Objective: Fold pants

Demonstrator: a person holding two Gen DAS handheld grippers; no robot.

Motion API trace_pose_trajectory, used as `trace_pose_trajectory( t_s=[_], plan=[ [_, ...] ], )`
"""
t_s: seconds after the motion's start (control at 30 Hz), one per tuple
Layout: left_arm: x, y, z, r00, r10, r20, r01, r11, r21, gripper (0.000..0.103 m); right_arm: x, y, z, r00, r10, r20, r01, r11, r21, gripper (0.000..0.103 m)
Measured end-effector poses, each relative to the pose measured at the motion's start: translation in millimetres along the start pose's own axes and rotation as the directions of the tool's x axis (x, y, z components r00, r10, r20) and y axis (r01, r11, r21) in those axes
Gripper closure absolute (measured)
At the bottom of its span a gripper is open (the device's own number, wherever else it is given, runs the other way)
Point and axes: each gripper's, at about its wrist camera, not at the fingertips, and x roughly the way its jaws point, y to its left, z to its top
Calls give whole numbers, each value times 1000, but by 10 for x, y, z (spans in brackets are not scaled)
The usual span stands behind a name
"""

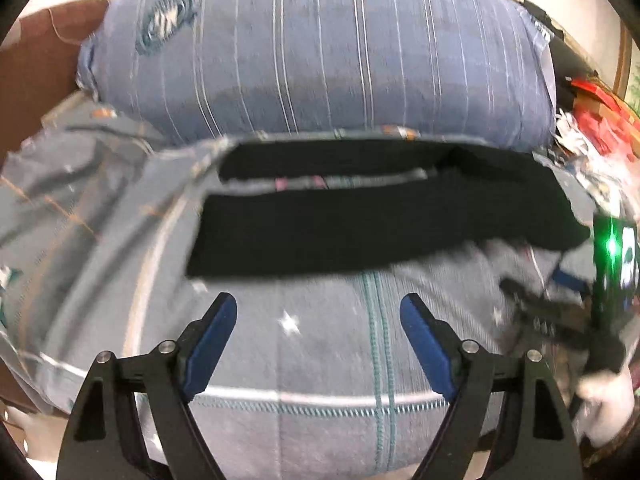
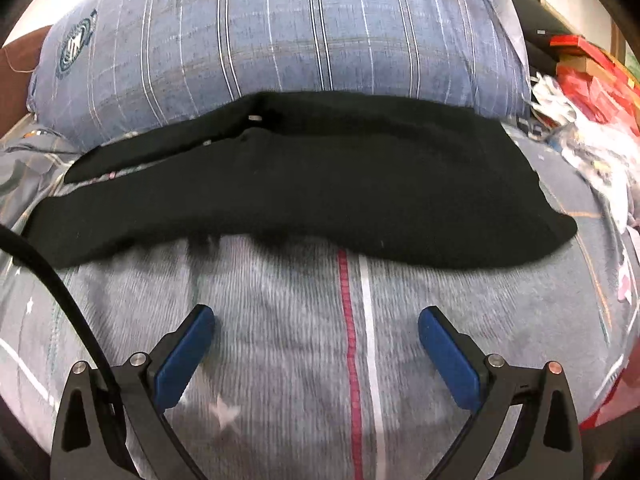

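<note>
Black pants (image 2: 304, 184) lie beyond both raised, spread hand-held grippers.

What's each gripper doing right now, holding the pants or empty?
Left gripper: open, empty, short of the black pants.
Right gripper: open, empty, nothing between its fingers.

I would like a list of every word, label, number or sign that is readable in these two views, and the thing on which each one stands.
No text can be read with certainty.
Round dark emblem on the blue striped pillow: lettering too blurred.
Lit screen at the right edge of the left wrist view: white characters cut off and blurred.
Red boxes: print too small.
Black pants: no label visible.
</note>
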Motion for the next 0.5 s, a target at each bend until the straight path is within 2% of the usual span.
trace_pose_trajectory(
  t_s=[0.07,0.17,0.33,0.5],
  plan=[
    [-11,38,144,1000,17,10,-17,1000,2,19,-69,-36,7,1000,17,-17,-17,1000,9,3],
    [29,115,334,1000,11,8,-10,1000,-21,19,-277,-162,103,999,32,32,-32,999,10,3],
    [239,208,579,1000,2,-30,-3,1000,-13,19,-472,-566,456,995,69,71,-73,995,61,3],
    [494,397,859,998,41,-45,-42,999,-19,19,-501,-936,818,996,26,85,-34,996,88,3]
  ],
)
